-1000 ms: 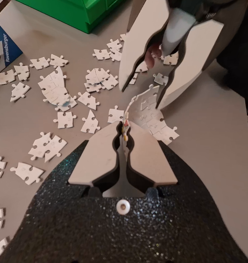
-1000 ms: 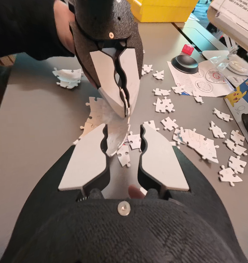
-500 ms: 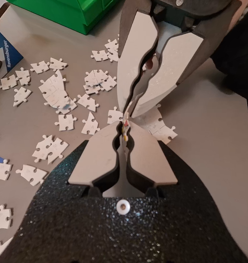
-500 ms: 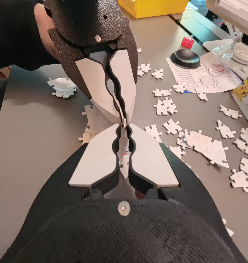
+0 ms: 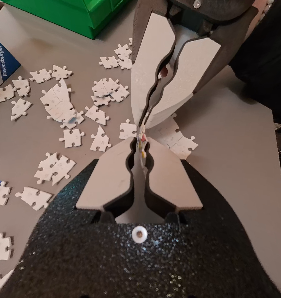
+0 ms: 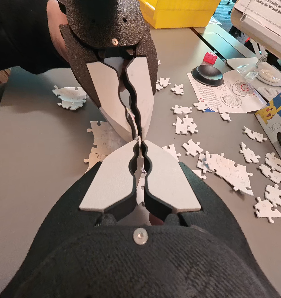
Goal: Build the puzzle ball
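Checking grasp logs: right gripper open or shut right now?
Shut. In the right wrist view the right gripper has its tips pinched on the edge of the curved puzzle section, which the left gripper also clamps.

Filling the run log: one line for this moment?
left gripper: shut on puzzle section | right gripper: shut on puzzle section | loose pieces: scattered

Soft, even indoor light falls on the matte grey counter (image 5: 217,161), dimmer in the left wrist view and brighter and cooler in the right wrist view. Shadows beneath the scattered white jigsaw pieces (image 6: 185,125) are faint. Wide-angle bending curves the edges, and near foreground surfaces look slightly soft.
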`<state>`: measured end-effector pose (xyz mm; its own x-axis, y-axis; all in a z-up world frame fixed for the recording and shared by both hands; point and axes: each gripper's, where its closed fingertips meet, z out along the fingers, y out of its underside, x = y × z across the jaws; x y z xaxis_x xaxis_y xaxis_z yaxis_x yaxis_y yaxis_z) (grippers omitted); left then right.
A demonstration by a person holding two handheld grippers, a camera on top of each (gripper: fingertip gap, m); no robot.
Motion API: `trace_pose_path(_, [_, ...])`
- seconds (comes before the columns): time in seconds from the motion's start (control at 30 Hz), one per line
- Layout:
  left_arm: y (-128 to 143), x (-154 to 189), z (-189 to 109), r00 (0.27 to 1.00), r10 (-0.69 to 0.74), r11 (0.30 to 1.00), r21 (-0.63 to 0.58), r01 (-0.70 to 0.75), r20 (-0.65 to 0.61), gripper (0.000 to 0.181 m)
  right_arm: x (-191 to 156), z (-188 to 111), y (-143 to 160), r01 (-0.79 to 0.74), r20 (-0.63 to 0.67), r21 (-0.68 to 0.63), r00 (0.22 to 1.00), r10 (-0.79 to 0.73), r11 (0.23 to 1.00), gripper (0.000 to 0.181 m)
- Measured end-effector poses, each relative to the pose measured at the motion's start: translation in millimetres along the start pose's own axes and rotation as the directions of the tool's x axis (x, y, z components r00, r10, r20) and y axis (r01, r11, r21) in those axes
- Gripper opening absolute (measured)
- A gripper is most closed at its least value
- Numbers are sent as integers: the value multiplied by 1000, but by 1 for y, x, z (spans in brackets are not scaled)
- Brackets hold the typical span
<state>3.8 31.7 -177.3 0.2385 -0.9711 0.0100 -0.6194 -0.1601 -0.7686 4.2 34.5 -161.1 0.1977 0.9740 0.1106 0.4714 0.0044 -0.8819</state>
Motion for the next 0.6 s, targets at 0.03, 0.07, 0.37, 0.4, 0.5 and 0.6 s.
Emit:
trace_pose_path(0.03, [0, 0, -1, 1000, 4, 1000, -4, -4, 3, 9, 0, 0, 0, 0, 0, 0, 1000, 0, 1000, 3])
trace_pose_path(0.07, [0, 0, -1, 1000, 7, 1000, -11, -7, 7, 11, 0, 0, 0, 1, -1, -2, 1000, -1, 1000, 3])
trace_pose_path(0.37, [-3, -2, -3, 999, -5, 1000, -6, 6, 32, 3, 3, -1, 0, 7, -16, 6, 1000, -7, 1000, 3])
trace_pose_path(0.4, [-2, -2, -3, 999, -10, 1000, -7, 10, 34, 3, 2, -1, 0, 6, -14, 6, 1000, -6, 1000, 3])
trace_pose_path(0.5, [-2, -2, -2, 999, -26, 1000, -7, 27, 33, 3, 2, -1, 0, 23, -15, 4, 1000, -23, 1000, 3])
trace_pose_path(0.6, [-2, -2, -2, 999, -48, 999, 2, 48, 20, 3, 2, -1, 1, 32, -19, -3, 999, -32, 999, 3])
